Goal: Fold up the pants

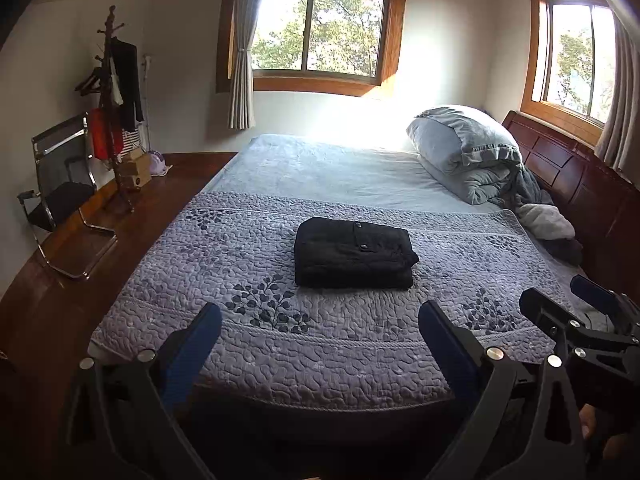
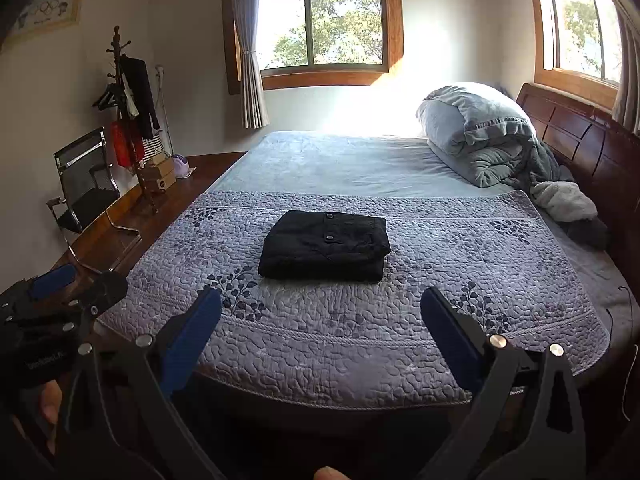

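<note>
Both grippers (image 1: 320, 320) (image 2: 320, 312) short of folded pants (image 1: 354, 252).

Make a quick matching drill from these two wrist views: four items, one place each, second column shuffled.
Column 1:
1. black pants
2. pillow
3. coat rack
4. white garment

Column 2:
A. on the floor by the left wall
B. folded, on the patterned quilt
C. beside the headboard, below the grey comforter
D. on top of the grey comforter

Pairs: 1-B, 2-D, 3-A, 4-C
</note>
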`<action>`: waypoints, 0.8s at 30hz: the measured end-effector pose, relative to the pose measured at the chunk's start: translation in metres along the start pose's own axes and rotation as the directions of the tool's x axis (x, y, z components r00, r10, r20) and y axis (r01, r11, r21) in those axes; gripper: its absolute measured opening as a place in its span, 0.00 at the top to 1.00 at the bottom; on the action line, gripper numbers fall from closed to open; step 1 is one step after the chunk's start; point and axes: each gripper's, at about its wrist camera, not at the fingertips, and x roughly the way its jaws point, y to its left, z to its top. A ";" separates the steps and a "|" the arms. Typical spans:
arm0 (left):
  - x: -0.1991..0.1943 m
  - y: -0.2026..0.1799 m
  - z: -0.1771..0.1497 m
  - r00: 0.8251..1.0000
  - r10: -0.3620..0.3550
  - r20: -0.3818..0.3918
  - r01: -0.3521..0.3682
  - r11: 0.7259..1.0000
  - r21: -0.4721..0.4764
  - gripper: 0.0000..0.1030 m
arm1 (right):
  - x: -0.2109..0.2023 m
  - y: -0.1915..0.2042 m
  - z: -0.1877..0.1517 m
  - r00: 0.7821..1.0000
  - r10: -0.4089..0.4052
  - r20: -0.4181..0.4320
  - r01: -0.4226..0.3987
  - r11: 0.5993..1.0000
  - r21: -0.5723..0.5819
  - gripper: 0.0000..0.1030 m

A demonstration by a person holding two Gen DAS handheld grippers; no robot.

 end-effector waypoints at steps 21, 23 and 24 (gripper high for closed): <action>0.047 -0.011 0.024 0.999 0.008 -0.051 -0.009 1.000 -0.011 0.04 | 0.056 -0.014 0.014 0.998 0.025 -0.051 -0.025 1.000 0.013 0.03; 0.048 -0.010 0.025 0.999 0.006 -0.051 -0.007 1.000 -0.013 0.04 | 0.058 -0.017 0.014 0.998 0.028 -0.053 -0.027 1.000 0.017 0.03; 0.049 -0.011 0.025 0.999 0.008 -0.052 -0.008 1.000 -0.012 0.04 | 0.059 -0.017 0.014 0.998 0.028 -0.054 -0.027 1.000 0.016 0.03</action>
